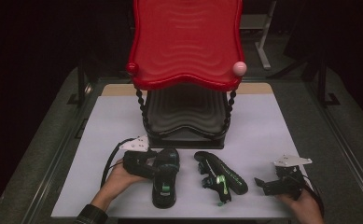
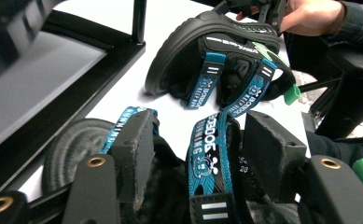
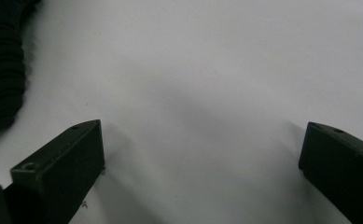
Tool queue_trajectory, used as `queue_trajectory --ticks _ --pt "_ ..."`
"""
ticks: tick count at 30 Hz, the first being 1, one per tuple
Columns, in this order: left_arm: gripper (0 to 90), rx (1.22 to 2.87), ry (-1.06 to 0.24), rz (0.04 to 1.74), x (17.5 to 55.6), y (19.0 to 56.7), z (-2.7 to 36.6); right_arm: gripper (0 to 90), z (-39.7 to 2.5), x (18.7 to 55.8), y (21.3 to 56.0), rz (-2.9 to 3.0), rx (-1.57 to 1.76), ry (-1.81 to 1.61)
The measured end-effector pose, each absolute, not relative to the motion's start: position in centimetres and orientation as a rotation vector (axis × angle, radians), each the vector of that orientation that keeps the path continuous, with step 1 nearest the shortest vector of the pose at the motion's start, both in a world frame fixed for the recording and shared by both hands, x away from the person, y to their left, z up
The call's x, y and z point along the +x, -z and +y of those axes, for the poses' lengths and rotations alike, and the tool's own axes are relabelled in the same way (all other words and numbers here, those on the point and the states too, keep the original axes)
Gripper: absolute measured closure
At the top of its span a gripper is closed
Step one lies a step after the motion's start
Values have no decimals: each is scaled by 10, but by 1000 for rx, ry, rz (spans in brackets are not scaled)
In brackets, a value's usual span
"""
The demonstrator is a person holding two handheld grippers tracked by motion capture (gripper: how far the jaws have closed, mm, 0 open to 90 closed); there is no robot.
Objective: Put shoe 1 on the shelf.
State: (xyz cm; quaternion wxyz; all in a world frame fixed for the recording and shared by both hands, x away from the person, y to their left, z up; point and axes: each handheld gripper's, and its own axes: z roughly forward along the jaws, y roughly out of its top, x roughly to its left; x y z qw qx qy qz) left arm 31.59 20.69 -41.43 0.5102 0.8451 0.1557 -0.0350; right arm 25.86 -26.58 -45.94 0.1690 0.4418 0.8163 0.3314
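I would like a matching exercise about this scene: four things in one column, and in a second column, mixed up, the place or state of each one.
Things:
1. upright sandal
2. tipped sandal
3. right gripper
4. pink ball

Places or states:
A. open above the bare white table
B. at a front corner of the red shelf
C. lying on its side, between the two grippers
D. standing on its sole, with the left gripper around its straps

Pairs: 1-D, 2-C, 3-A, 4-B
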Motion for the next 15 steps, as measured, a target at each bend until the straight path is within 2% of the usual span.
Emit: queue_trajectory --ticks 5,6,7,15 --pt "553 2059 74 338 313 419 205 0 -266 259 459 2321 1256 -941" --pt "553 2068 75 329 312 420 205 0 -266 259 459 2321 1256 -941" --pt "641 2069 68 317 311 420 205 0 -266 259 459 2321 1256 -941" --pt "683 2046 33 296 308 419 208 0 -266 259 459 2321 1256 -942"
